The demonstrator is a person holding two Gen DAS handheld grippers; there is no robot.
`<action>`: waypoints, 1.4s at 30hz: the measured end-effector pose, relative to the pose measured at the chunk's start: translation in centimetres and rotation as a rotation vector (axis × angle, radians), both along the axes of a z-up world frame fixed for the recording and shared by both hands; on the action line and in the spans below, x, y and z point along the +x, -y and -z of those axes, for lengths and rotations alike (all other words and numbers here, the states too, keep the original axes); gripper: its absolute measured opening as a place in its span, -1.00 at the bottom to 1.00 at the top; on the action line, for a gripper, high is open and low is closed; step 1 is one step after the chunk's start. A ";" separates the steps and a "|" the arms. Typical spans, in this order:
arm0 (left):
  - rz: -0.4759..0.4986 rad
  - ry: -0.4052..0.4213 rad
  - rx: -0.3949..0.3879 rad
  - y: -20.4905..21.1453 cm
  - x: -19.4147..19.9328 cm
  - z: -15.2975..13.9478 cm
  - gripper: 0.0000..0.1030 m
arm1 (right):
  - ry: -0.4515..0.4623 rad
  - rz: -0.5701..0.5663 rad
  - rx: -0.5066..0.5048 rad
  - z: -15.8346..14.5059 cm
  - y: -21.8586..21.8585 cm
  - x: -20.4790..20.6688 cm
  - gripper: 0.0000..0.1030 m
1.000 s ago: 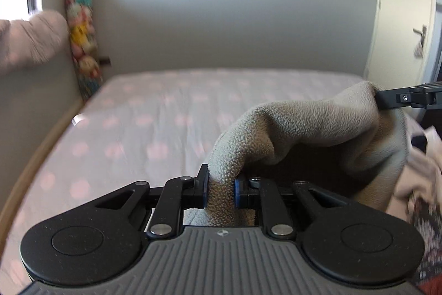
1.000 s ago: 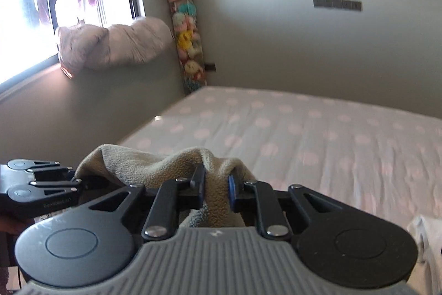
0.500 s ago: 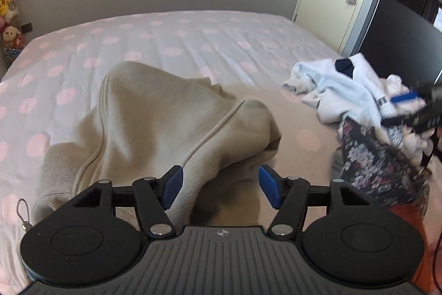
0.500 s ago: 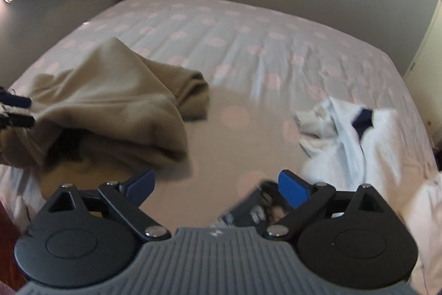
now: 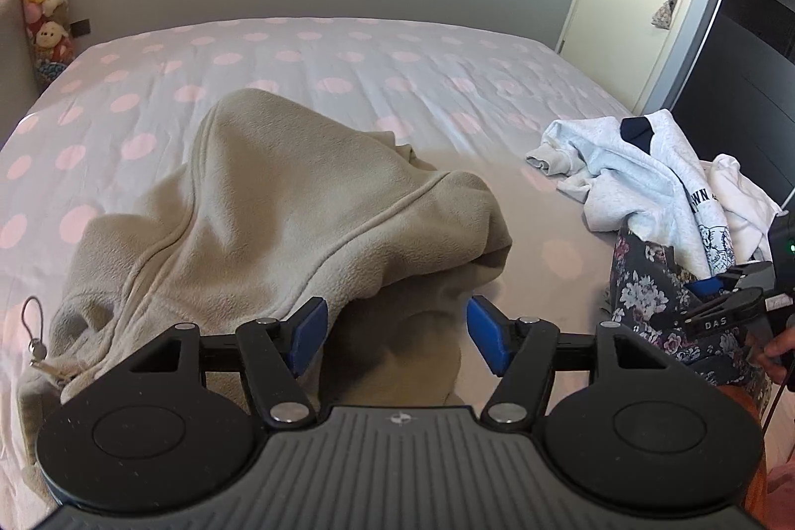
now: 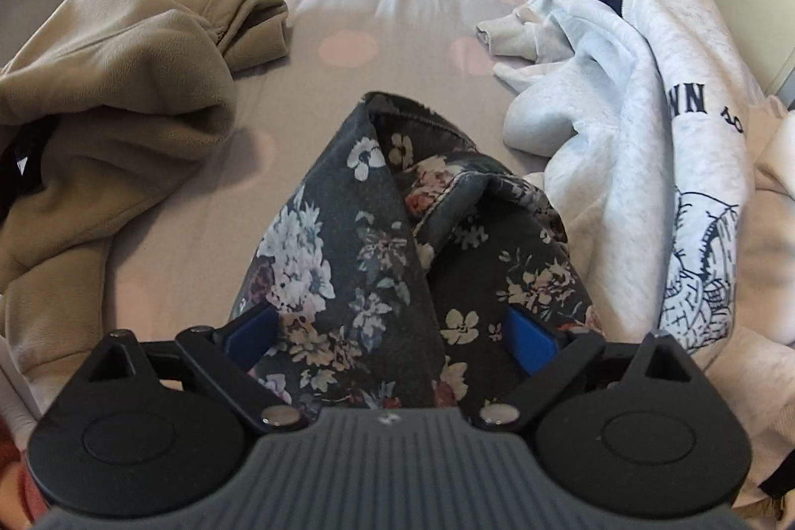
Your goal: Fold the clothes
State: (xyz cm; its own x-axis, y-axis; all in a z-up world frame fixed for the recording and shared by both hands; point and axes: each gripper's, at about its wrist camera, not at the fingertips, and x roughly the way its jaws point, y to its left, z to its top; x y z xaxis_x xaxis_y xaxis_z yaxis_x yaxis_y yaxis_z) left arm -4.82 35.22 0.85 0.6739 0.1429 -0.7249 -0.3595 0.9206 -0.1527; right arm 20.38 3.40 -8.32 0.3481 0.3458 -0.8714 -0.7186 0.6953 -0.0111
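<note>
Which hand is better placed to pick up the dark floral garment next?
Right. The right gripper already has the floral garment bunched between its jaws, which are closing. The left gripper stands open over the beige fleece, with the floral piece well off to its side.

On the bed (image 5: 348,48), the fleece jacket (image 5: 278,212) is lying to my left, the sweatshirt (image 6: 646,93) to my right, the floral garment (image 6: 377,252) between them, nearest me.
</note>
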 end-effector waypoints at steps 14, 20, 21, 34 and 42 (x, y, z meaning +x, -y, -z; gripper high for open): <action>-0.053 0.001 -0.016 -1.7 0.0 0.4 0.18 | 0.479 0.189 0.118 -20.0 7.8 0.5 -0.92; -0.072 0.004 -0.008 -2.5 0.1 0.1 0.18 | 0.718 0.384 0.092 -31.2 14.1 2.7 -0.93; -0.077 0.004 -0.005 -2.7 0.0 0.1 0.18 | 0.728 0.422 0.114 -33.1 15.4 3.2 -0.93; -0.165 -0.021 0.037 -5.1 -2.4 0.2 0.18 | 0.726 0.596 -0.007 -36.8 20.2 9.4 -0.91; -0.256 -0.031 0.060 -5.3 -5.3 0.3 0.27 | 0.521 0.356 -0.116 -27.9 12.2 9.3 -0.02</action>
State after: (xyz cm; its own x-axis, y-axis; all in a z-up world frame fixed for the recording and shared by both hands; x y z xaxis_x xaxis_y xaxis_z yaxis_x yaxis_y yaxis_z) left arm -10.16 40.56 0.59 0.5877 0.3494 -0.7298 -0.5859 0.8058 -0.0860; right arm 29.66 -8.82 19.60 0.8122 0.0448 -0.5816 -0.3241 0.8637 -0.3861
